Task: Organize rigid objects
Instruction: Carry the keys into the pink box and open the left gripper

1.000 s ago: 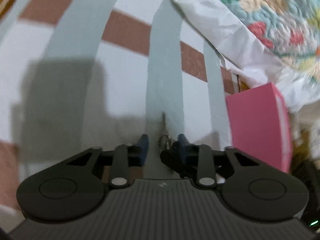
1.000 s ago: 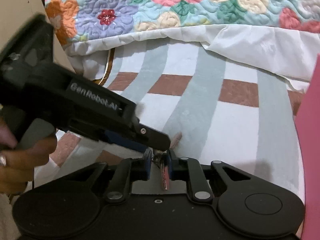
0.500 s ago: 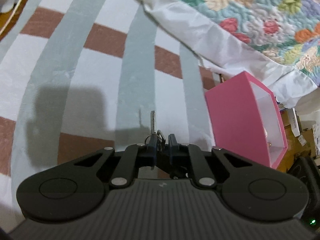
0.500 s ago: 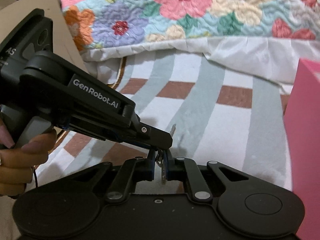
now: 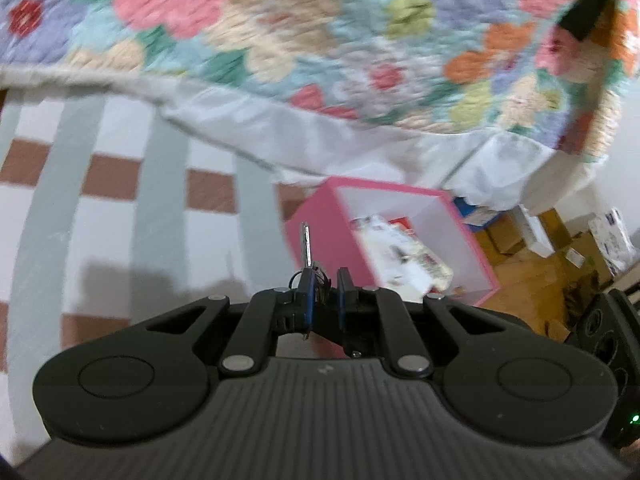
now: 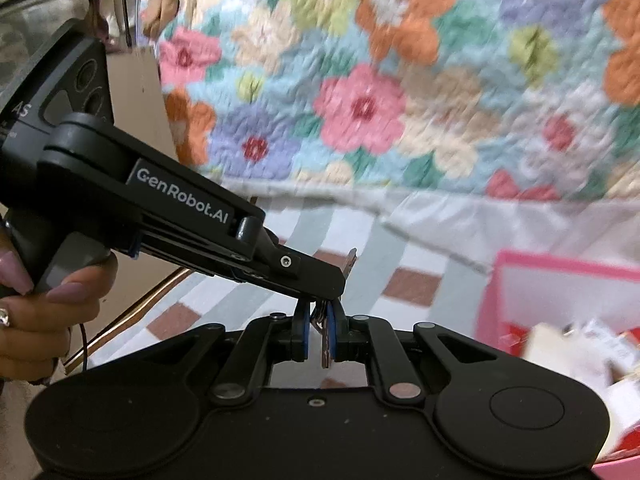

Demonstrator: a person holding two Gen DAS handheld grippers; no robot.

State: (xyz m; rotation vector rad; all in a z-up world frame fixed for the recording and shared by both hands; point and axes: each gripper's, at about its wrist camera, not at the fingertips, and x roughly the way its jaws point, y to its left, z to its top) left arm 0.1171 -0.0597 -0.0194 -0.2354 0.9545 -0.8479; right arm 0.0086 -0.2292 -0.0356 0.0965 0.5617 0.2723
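The landmark here is the pink box (image 5: 320,232), open-topped, sitting on the striped bedsheet (image 5: 112,216) at the foot of a floral quilt (image 5: 320,40).

From the left wrist view, the left gripper (image 5: 325,292) has its jaws drawn together on a bunch of keys (image 5: 306,246) — one silver blade stands up out of the blue pads, in front of the box's near left wall. This view looks down into the box and shows its white interior with paper packets (image 5: 400,248) lying on the bottom; beyond the box, to its right, cardboard cartons (image 5: 532,232) sit on a wooden floor. None of that floor shows in the other camera.

From the right wrist view, the right gripper (image 6: 319,330) is likewise clamped on the same keys (image 6: 327,340), a flat reddish tag hanging down between its pads. Only here can both tools be seen meeting: the left gripper (image 6: 320,276) comes in from the left of the box, its tip directly above the right one's pads, with the key blade poking out past it. A person's hand (image 6: 48,304) grips its handle — visible in this view alone. The box (image 6: 560,280) lies to the right.
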